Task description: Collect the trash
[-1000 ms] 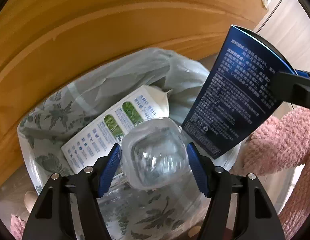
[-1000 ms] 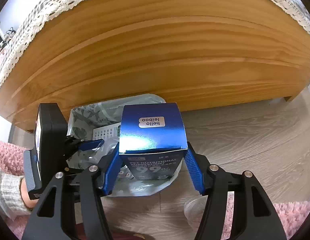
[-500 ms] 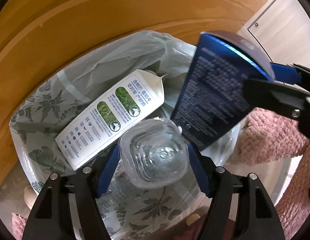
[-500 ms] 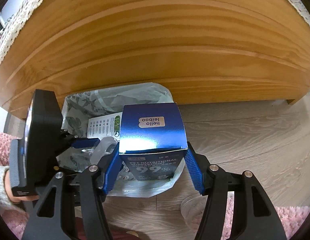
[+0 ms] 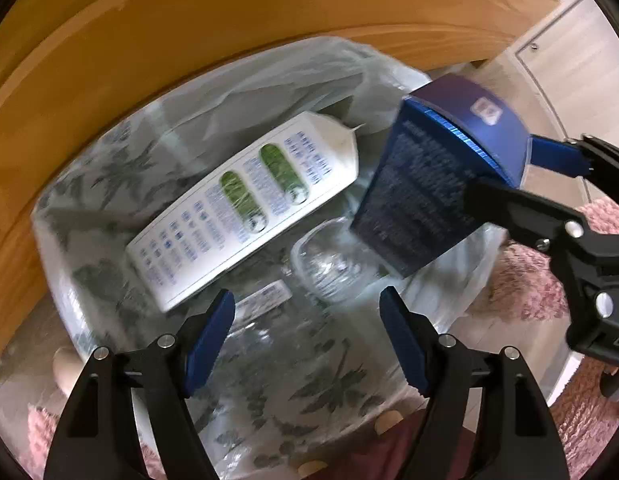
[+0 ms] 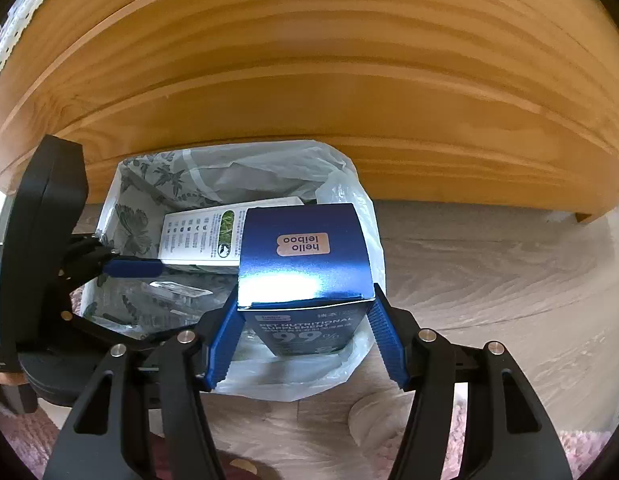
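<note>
Your left gripper (image 5: 307,312) is nearest: jaws apart, nothing between them. They've just been opening, and the clear plastic cup (image 5: 333,268) lies below them in the bag, loose from the pads. That one's done.

Your right gripper (image 6: 305,320) is clamped on the blue supplement box (image 6: 303,264), pads on both side faces, box upright over the near right corner of the trash bag (image 6: 341,184). Its lower end looks to sit inside the rim, but blur makes it hard to say whether it touches the cup.

Further in, the white carton (image 5: 245,208) lies flat on a diagonal across the bag's middle, a small clear wrapper (image 6: 177,288) beside it. The bag's far wall stands against the wooden furniture panel (image 6: 309,60), w/ pale wood floor (image 6: 489,280) to the right.

Step in hand, as I read it: drop the box. To do it well:
- Bring the box toward the bag's centre before you let go; the near rim is limp film and could fold under a corner.
- Tip it so it falls flat alongside the carton, not on end.
- Lift your left gripper clear first, since it hangs over the same opening and the box passes just beside it.
- Spread the jaws fully, then pull straight up.
</note>
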Tool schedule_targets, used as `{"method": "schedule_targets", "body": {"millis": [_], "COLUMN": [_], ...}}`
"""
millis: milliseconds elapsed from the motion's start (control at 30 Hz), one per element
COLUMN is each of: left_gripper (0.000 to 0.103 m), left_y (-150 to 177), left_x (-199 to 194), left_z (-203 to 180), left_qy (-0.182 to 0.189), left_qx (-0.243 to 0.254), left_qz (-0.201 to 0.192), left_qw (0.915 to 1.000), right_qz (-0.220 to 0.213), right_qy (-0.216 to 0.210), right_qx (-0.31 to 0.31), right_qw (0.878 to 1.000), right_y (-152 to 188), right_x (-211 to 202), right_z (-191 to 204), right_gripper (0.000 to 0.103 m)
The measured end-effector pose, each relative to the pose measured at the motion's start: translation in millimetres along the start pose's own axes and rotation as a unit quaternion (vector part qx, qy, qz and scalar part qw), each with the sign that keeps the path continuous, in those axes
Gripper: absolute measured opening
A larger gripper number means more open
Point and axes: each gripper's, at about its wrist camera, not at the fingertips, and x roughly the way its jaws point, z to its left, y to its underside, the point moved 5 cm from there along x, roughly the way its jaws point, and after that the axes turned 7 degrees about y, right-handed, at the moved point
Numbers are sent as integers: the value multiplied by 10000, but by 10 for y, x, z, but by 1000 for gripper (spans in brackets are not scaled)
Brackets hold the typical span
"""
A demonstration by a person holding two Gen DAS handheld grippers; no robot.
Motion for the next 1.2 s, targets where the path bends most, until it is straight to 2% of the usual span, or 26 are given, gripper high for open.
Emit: {"method": "schedule_targets", "body": {"millis": [200, 367, 467, 633, 733, 800, 833, 900, 1000, 1033, 1067, 1167, 1200], "left_gripper": [72, 71, 71, 71, 70, 64, 56, 50, 24, 9, 0, 0, 0], "left_y": [46, 41, 18, 20, -45, -36, -39, -30, -49, -64, -58, -2, 6], "left_x": [-137, -104, -99, -37, 86, 218, 252, 376, 533, 586, 650, 769, 777], "left_z": [114, 152, 169, 250, 209, 114, 88, 62, 123, 142, 172, 280, 311], "left_qy": [80, -125, -226, 52, 145, 168, 154, 175, 366, 385, 328, 95, 167], "left_qx": [-283, -333, -428, -532, -229, 59, 129, 107, -150, -204, -200, -298, -377], "left_qz": [-154, -86, -99, -109, -91, 118, 193, 363, 497, 561, 637, 885, 905], "left_qw": [9994, 9993, 9988, 9985, 9996, 9998, 9996, 9991, 9980, 9975, 9972, 9956, 9950], "right_qz": [-450, -322, -392, -465, -509, -483, -471, -425, -396, -392, -373, -291, -274], "right_qy": [294, 479, 663, 706, 722, 723, 721, 697, 672, 671, 672, 676, 681], "right_qx": [-382, -610, -706, -647, -698, -726, -722, -673, -632, -642, -653, -686, -687], "right_qw": [9978, 9965, 9945, 9943, 9936, 9936, 9937, 9944, 9950, 9949, 9949, 9949, 9949], "right_y": [31, 111, 101, 32, -5, 10, 17, 26, -7, -22, -24, -28, -38], "right_x": [-225, -114, -77, -112, -150, -162, -140, -114, -82, -64, -56, 36, 56], "right_z": [153, 221, 219, 200, 210, 215, 229, 220, 204, 207, 214, 216, 217], "right_gripper": [59, 59, 59, 59, 59, 59, 59, 59, 59, 59, 59, 59, 59]}}
